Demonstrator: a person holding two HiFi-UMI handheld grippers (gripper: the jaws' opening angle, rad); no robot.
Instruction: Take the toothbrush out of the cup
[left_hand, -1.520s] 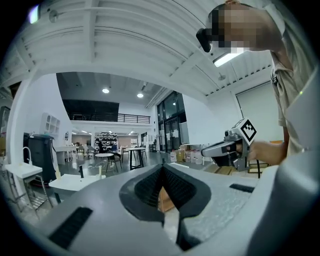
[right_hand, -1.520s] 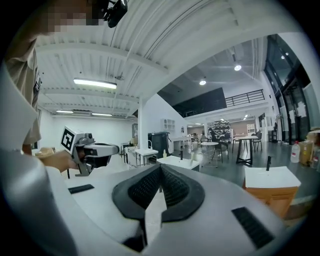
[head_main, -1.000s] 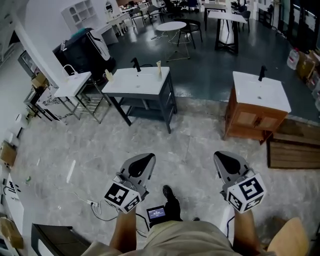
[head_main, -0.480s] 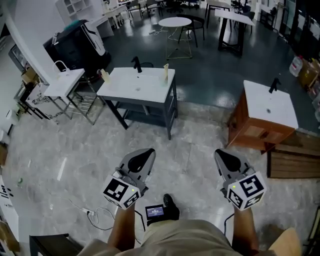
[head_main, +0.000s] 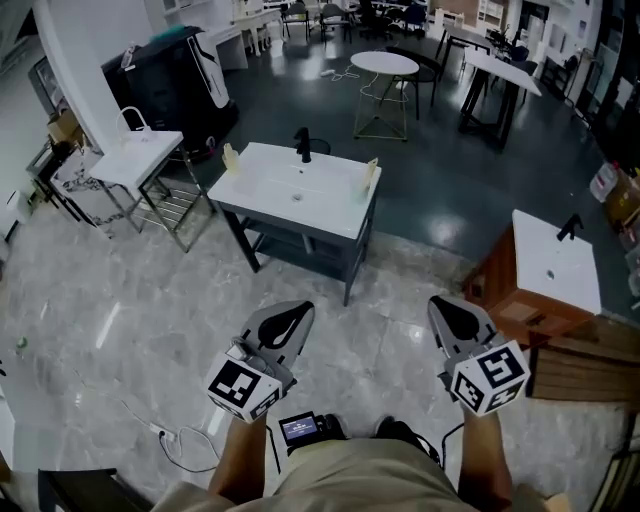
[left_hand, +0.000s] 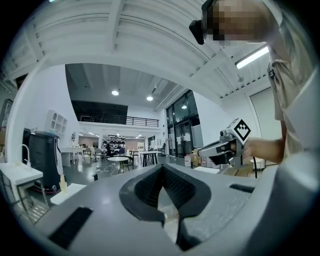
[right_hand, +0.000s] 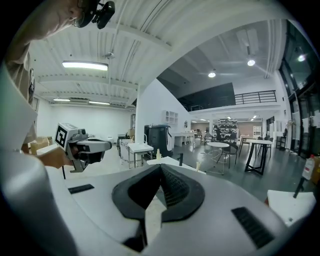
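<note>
A pale cup with a toothbrush (head_main: 371, 178) stands at the right end of a white sink vanity (head_main: 285, 192) on a dark frame, with a black tap (head_main: 303, 144) behind the basin. A small pale item (head_main: 229, 158) stands at its left end. Both grippers hang over bare floor well short of the vanity. My left gripper (head_main: 296, 312) is shut and empty, and my right gripper (head_main: 443, 308) is too. The left gripper view shows shut jaws (left_hand: 161, 171) and the right gripper (left_hand: 222, 147) beside them. The right gripper view shows shut jaws (right_hand: 161, 171) and the cup (right_hand: 199, 162) far ahead.
A wooden vanity with a white top (head_main: 555, 268) stands at the right, with a wooden pallet (head_main: 585, 365) beside it. A small white sink on a wire frame (head_main: 140, 160) and a black unit (head_main: 165, 85) are at the left. Cables (head_main: 150, 430) lie on the floor.
The white vanity with the cup has come nearer and drifted right in the head view. Both grippers keep their places in the view and stay shut.
</note>
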